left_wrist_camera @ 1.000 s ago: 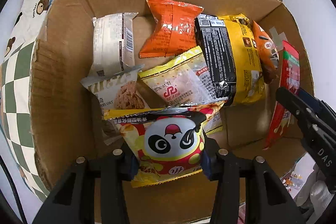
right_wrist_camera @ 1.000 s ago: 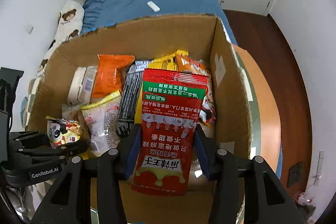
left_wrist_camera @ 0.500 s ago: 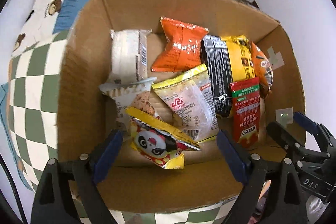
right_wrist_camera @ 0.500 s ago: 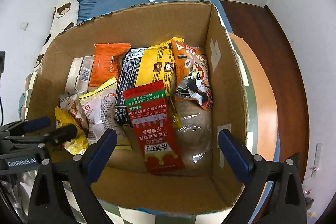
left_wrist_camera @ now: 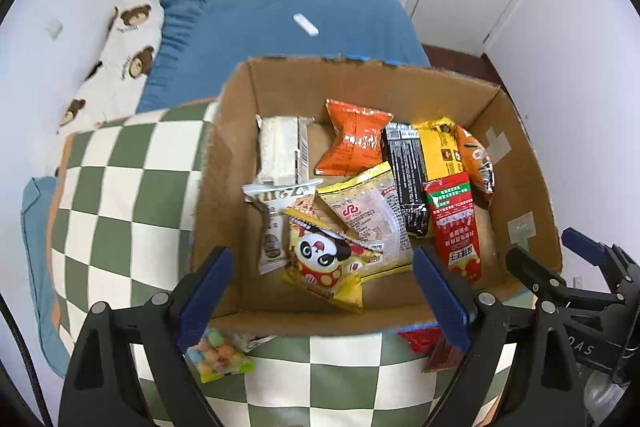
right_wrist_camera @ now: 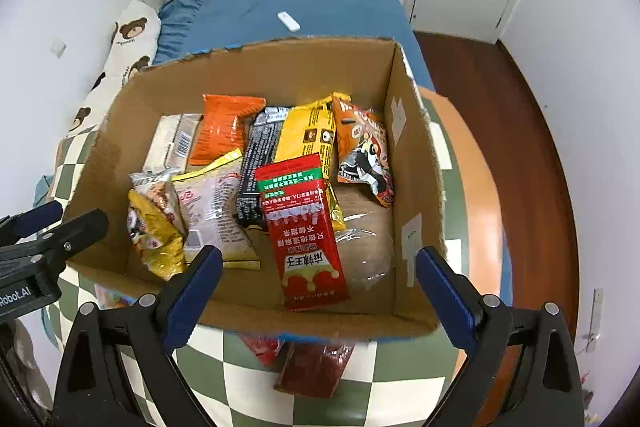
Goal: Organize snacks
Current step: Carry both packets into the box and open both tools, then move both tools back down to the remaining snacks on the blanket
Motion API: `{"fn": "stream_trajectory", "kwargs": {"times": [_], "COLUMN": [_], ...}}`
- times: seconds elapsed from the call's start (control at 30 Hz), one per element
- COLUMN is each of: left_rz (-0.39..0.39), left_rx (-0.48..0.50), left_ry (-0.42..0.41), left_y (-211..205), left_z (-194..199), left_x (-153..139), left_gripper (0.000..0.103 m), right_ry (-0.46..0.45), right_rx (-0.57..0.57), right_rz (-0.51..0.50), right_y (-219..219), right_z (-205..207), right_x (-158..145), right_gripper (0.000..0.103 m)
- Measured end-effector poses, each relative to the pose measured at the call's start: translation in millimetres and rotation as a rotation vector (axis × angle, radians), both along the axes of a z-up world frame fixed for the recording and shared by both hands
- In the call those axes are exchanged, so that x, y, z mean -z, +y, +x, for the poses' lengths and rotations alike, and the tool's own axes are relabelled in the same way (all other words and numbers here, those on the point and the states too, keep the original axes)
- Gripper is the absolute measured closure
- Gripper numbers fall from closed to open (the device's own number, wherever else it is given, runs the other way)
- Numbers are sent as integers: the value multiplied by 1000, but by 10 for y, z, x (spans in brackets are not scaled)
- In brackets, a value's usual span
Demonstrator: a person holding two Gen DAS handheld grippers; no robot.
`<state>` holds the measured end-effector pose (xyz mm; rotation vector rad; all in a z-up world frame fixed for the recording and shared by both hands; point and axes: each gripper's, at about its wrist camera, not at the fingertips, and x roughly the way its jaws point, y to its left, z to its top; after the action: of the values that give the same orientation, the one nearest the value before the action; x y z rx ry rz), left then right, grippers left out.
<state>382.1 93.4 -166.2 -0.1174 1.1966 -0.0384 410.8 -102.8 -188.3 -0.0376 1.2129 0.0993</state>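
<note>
The cardboard box [left_wrist_camera: 520, 163] stands on the checkered cloth [left_wrist_camera: 132, 163], with the bed [left_wrist_camera: 280, 27] behind it. Inside, the panda packet [left_wrist_camera: 324, 263] lies at the near left and the long sachet [right_wrist_camera: 308, 231] to its right. 2 packets [right_wrist_camera: 316, 367] lie on the cloth before the box.

An open cardboard box [left_wrist_camera: 516, 163] [right_wrist_camera: 416, 163] holds most of the snacks. Along its far wall lie a white packet [left_wrist_camera: 282, 151] [right_wrist_camera: 172, 143], an orange packet [left_wrist_camera: 352, 139] [right_wrist_camera: 224, 131], a black-and-yellow bag [left_wrist_camera: 424, 163] [right_wrist_camera: 296, 143] and an orange bag [left_wrist_camera: 478, 163] [right_wrist_camera: 364, 151] by the right wall. A red packet [left_wrist_camera: 456, 227] [right_wrist_camera: 306, 231] lies flat near the front wall. A yellow panda bag [left_wrist_camera: 324, 259] [right_wrist_camera: 154, 231] sits at the front left corner, overlapping a clear yellow-edged packet [left_wrist_camera: 364, 211] [right_wrist_camera: 212, 211]. Outside the front wall lie a bag of pastel candies [left_wrist_camera: 218, 351] and dark red packets [right_wrist_camera: 312, 367].
</note>
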Motion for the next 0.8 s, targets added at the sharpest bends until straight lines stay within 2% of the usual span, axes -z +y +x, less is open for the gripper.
{"fn": "stream_trajectory", "kwargs": {"times": [0.53,0.8], "left_rz": [53,66], "left_rx": [-2,-25], "left_ry": [-238,-277], "left_y": [-29,19], "left_z": [-836,-1094], "left_x": [-674,-768], "left_gripper": [11,11], "right_ry": [-231,-255], "right_rx": [-35,-11], "right_rz": [2,81], "right_y": [120,70], "right_z": [-896,-1205], "right_x": [-815,-936], "right_gripper": [4,4]}}
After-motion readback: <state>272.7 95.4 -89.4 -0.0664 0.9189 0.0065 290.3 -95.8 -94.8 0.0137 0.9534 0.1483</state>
